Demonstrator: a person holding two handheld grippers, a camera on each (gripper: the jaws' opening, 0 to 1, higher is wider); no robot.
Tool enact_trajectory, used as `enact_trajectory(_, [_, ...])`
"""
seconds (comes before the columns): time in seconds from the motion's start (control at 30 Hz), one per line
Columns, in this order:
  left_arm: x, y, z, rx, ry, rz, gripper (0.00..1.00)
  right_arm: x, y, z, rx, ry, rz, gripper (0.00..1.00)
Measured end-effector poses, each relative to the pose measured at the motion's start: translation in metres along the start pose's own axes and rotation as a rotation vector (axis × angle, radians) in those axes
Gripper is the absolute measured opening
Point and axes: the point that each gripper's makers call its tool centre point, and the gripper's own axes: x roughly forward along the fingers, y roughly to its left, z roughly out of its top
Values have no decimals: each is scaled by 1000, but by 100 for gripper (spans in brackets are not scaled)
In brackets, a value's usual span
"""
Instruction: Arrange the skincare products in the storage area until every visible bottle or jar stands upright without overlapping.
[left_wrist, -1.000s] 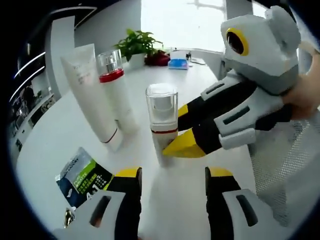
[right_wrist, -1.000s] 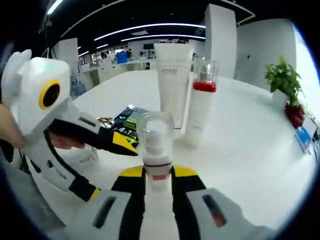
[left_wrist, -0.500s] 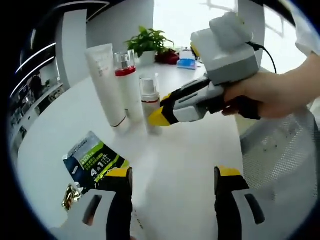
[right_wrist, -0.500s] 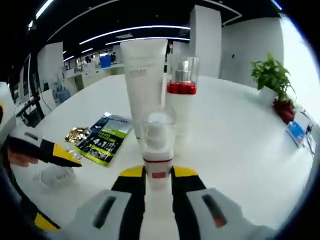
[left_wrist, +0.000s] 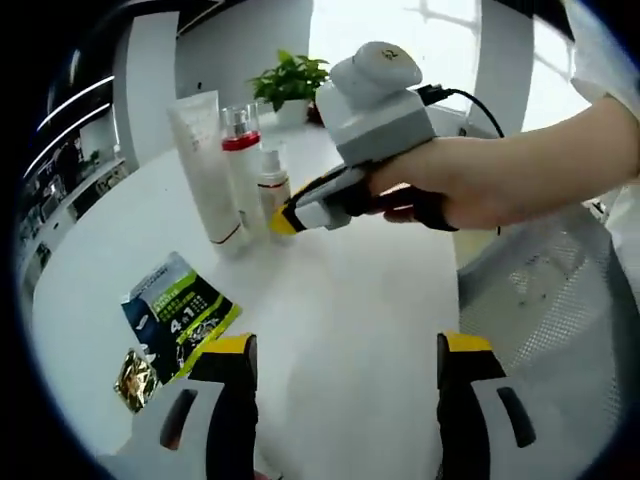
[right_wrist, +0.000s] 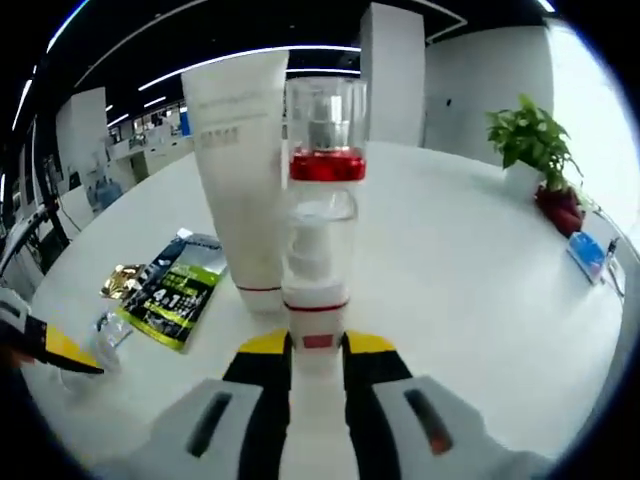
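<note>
my right tongs (right_wrist: 317, 352) are clamped on the small pump bottle (right_wrist: 317, 275), holding it upright with its long axis straight up between the jaws. the red-collared bottle (right_wrist: 325, 135) stands directly behind it, along the line of my jaws, and the two look close to touching or already side by side; i can't tell if there is a gap. the white tube (right_wrist: 240, 170) stands on its cap just to the left of the red-collared bottle, also upright. from my left tongs (left_wrist: 340, 360), which are apart and holding nothing, the same three things stand in a tight row well ahead: white tube (left_wrist: 200, 160), red-collared bottle (left_wrist: 240, 165), small pump bottle (left_wrist: 270, 190), with my right tongs (left_wrist: 285, 215) on the last. my right hand is clearly the nearer one.

the pump bottle has a clear hard cap over a white body with a thin red band, smooth and slippery-looking. the tube is matte white plastic, flat at the top. left of the tube lie a glossy green sachet (right_wrist: 175, 295) and a gold foil packet (right_wrist: 120, 282) on the white table (right_wrist: 480, 300).
</note>
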Motion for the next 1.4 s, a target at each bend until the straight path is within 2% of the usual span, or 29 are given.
enact_trajectory(0.23, [-2,-1,3,-1,-6,-2,70,1,1,-5,-10,21,0,20])
enact_trajectory(0.33, [-2,0,2,-4,-4,0,70,1,0,-11,-6,38,1,28])
enact_trajectory(0.5, [-5,1,2,-11,-3,4,70,-4,4,-17,-4,54,25,28])
enact_trajectory(0.67, [-7,1,-2,-29,16,12,71,-11,16,-28,-2,88,92,38])
enact_trajectory(0.93, [-17,3,-8,-65,24,44,75,-28,28,-38,-31,98,144,50])
enact_trajectory(1.0, [-20,4,-8,-78,18,52,77,-33,32,-39,-31,95,162,52])
enact_trajectory(1.2, [-31,9,-11,-115,8,88,81,-44,42,-37,-12,72,215,70])
enact_trajectory(1.4, [-44,14,-17,-169,-3,114,85,-56,49,-36,-30,67,254,78])
